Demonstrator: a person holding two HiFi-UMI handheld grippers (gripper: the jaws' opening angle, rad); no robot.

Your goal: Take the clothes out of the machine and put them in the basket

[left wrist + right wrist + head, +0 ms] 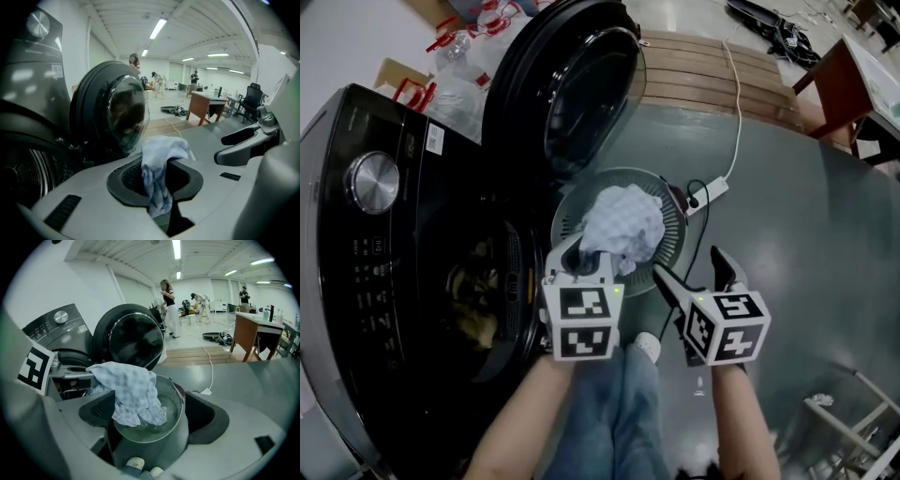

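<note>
Cloth – the pale blue checked one – is pinched tight in our left tongs, hanging right over the round green basket on the floor, next to the washer with its door swung open. Our right tongs are spread wide with nothing in them, just beside the basket.
</note>
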